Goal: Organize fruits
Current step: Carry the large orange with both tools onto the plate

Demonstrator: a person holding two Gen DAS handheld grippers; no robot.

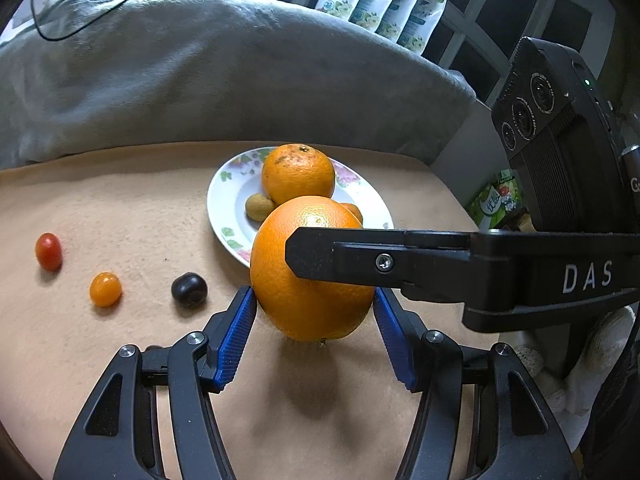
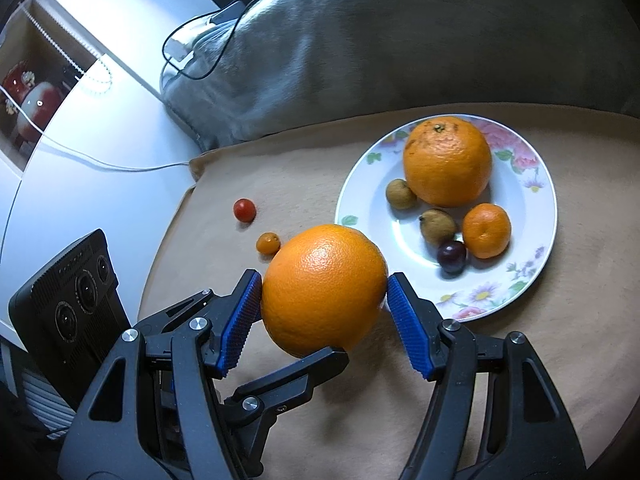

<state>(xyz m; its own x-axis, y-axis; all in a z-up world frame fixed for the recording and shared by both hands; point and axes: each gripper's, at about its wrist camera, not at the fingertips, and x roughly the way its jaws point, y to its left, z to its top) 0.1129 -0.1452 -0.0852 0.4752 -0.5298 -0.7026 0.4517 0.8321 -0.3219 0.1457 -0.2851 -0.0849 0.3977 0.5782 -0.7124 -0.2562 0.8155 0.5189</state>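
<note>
Both the left gripper (image 1: 314, 312) and right gripper (image 2: 324, 300) clench 1 large orange (image 2: 324, 290), seemingly lifted. Best release 1 grip, then lower it onto the plate (image 2: 536, 252) at centre right, clear of the mandarin (image 2: 487, 231).

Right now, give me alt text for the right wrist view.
The right gripper clamps a large orange above a beige cloth, with the left gripper's finger touching it underneath. Behind, a floral plate holds five fruits; two small fruits lie loose.
</note>
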